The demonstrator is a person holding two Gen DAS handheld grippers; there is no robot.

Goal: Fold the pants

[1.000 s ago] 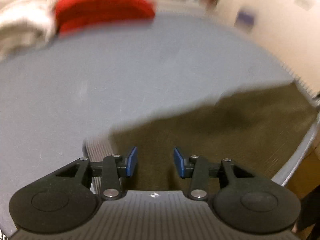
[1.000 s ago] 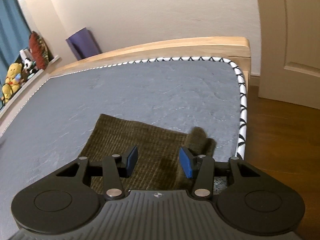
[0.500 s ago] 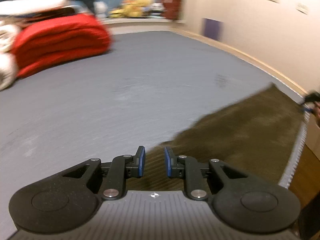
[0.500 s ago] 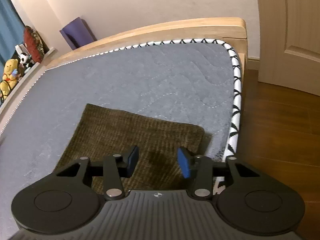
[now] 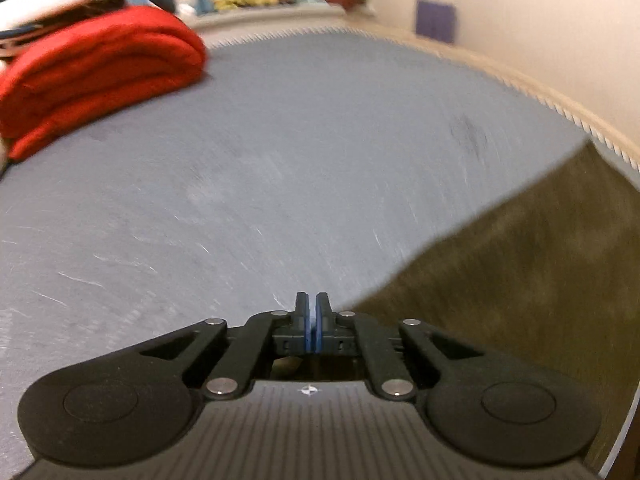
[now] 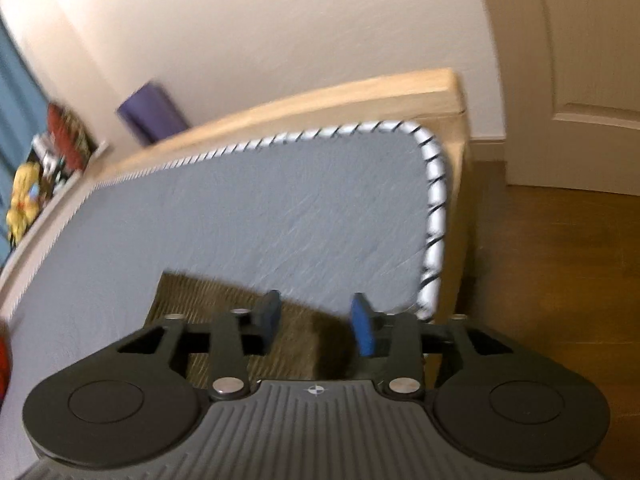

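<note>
On the bed [image 5: 280,168]: olive pants [image 5: 520,280] flat near corner; looks folded already
left tool [image 5: 311,320]: just snapped together; nothing pinched; off the cloth now
right tool [image 6: 316,320]: spread over pants; gripping nothing

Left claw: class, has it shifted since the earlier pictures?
Yes. The left claw, now shut and empty, slid leftward off the olive pants onto bare grey mattress.

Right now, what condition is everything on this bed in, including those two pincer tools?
pants: folded, lying flat on the mattress
left gripper: just closed, shut on nothing
right gripper: open over the pants, nothing between the pads
red blanket: folded
door: closed
</note>
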